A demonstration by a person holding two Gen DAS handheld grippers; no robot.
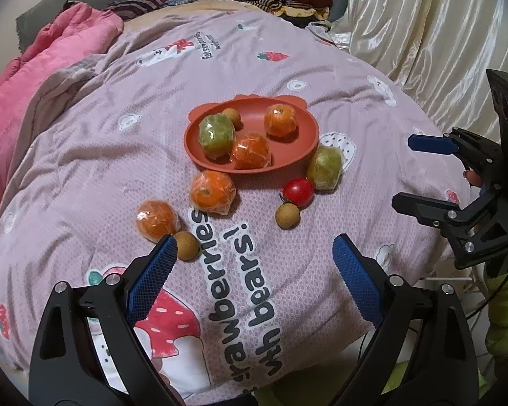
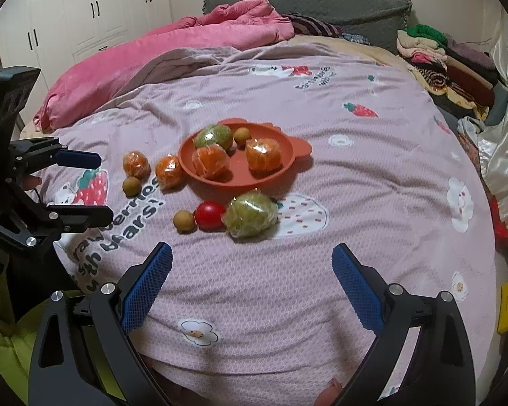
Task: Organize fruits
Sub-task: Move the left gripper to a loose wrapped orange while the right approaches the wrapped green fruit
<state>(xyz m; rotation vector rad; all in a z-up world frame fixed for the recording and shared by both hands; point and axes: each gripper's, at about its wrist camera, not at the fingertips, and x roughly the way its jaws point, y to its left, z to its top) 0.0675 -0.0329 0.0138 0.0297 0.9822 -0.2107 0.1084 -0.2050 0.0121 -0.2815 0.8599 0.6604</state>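
The left hand-held gripper and right hand-held gripper hang wide and empty over the bed. Loose fruit lies beside the plate: a wrapped orange, slippery in its film, best pinched across its middle; a smooth red tomato bruises easily.

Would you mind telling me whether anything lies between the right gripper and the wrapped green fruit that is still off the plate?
Nothing visible does. The right gripper is open above bare bedspread, and the wrapped green fruit lies straight ahead of it. The red tomato touches the fruit's left side, so it flanks the fruit without blocking the approach.
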